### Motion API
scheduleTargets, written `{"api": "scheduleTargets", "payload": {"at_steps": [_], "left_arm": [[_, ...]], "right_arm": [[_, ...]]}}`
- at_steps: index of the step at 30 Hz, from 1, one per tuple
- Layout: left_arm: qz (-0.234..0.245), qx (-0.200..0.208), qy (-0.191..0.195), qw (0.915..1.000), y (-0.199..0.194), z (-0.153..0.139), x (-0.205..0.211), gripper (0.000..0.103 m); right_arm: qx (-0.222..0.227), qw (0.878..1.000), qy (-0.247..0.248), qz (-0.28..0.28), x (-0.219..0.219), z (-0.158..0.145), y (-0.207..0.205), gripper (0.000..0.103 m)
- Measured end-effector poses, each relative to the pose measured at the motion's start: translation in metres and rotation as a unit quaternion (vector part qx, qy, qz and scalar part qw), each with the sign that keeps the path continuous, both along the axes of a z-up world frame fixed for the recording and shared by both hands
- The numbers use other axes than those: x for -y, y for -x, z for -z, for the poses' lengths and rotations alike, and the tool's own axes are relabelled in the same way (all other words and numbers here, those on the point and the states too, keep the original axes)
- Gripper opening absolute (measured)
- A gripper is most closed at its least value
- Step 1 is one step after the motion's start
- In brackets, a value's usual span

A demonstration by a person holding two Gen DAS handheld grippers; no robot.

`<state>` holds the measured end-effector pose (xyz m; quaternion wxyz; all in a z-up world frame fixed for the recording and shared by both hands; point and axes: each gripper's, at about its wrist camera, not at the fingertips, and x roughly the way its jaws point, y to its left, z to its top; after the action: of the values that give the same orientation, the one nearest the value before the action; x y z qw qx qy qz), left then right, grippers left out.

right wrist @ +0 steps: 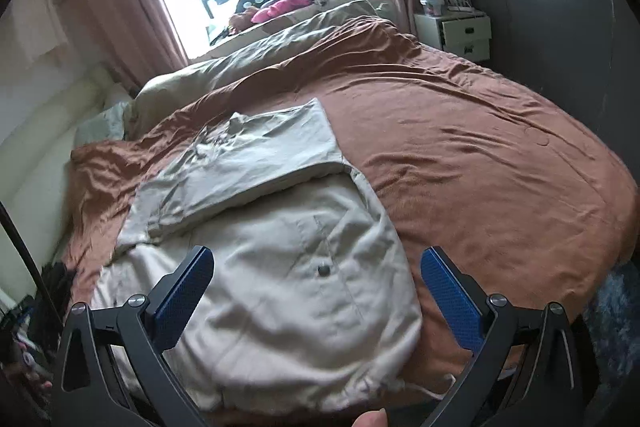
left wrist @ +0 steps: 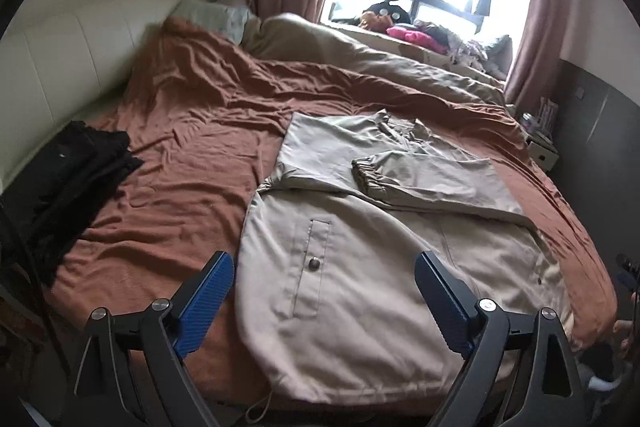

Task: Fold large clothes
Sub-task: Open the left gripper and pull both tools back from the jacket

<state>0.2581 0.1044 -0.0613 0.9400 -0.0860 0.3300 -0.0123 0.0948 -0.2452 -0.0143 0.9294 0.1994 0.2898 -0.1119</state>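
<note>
The left gripper is spread wide with nothing held between its blue ribbed pads. The right gripper is spread wide too, and nothing is gripped by it. Both are held above the near hem of a big beige cloth jacket with a round metal snap button on its pocket. The jacket is laid flat on a wrinkled rust-brown bed cover, with one elastic-cuffed sleeve folded across its chest. A pile of folded black clothes is seen well apart, at the left edge of the bed.
</note>
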Motion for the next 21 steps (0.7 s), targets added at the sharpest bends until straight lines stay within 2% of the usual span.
{"api": "scheduleTargets", "payload": {"at_steps": [5, 11, 16, 18, 19, 21], "left_arm": [[-0.005, 0.034, -0.002, 0.9994, 0.042, -0.008, -0.008, 0.093], [-0.011, 0.055, 0.005, 0.9984, 0.083, -0.008, -0.021, 0.093], [-0.026, 0.061, 0.005, 0.9978, 0.107, -0.007, -0.028, 0.093], [-0.021, 0.068, 0.021, 0.9972, 0.116, -0.005, -0.033, 0.097], [-0.020, 0.070, 0.026, 0.9970, 0.120, -0.004, -0.036, 0.102], [-0.019, 0.074, 0.024, 0.9968, 0.126, -0.001, -0.039, 0.103]], "right_arm": [[0.008, 1.000, 0.011, -0.026, -0.010, -0.001, 0.033, 0.103], [0.036, 0.998, 0.028, -0.052, -0.015, -0.005, 0.078, 0.103], [0.037, 0.998, 0.006, -0.041, -0.006, 0.002, 0.106, 0.103], [0.034, 0.999, 0.002, -0.033, -0.004, 0.005, 0.115, 0.103], [0.034, 0.999, -0.002, -0.030, -0.004, 0.006, 0.120, 0.103], [0.032, 0.999, -0.002, -0.028, -0.006, 0.006, 0.128, 0.103]]}}
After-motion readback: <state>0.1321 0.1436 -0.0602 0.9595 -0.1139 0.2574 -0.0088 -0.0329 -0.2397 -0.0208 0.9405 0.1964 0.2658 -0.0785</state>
